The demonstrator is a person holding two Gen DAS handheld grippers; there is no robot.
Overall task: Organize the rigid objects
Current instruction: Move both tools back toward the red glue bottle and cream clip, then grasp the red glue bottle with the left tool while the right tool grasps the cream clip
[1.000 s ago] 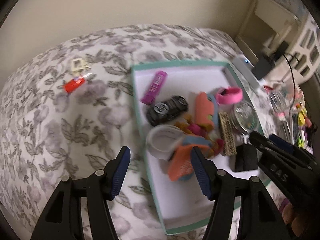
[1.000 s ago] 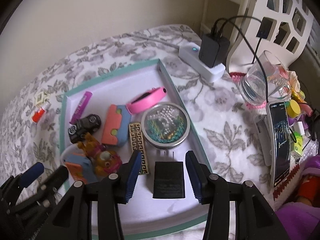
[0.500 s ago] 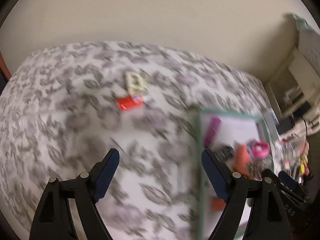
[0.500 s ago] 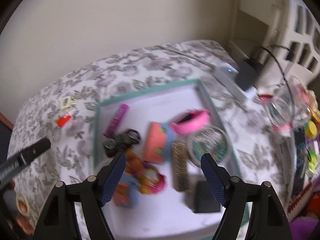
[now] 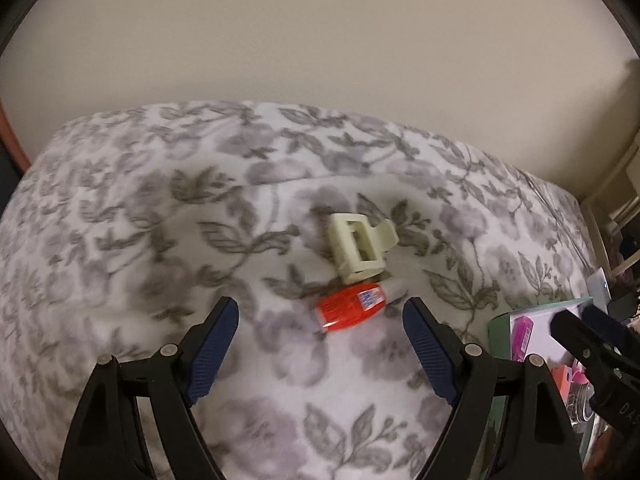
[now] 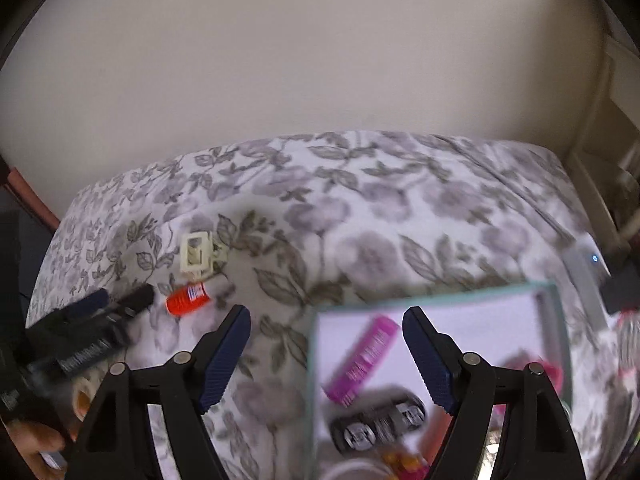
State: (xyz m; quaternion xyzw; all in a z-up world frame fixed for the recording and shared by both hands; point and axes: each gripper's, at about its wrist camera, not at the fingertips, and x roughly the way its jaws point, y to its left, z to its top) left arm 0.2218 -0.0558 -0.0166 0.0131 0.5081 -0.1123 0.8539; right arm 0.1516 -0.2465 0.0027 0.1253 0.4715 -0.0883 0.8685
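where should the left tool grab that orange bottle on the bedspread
Probably across the wide orange body of the bottle, coming down from above. It lies on its side, clear tip toward the cream clip; the body is the bare stretch, away from the clip.

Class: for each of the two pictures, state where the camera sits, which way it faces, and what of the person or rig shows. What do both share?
Left wrist: on the left gripper, facing down at red tube and clip; right gripper at right edge.
Right wrist: on the right gripper, facing down over the box corner; left gripper and a hand at left.
Shared: tube, clip, box, floral cloth.
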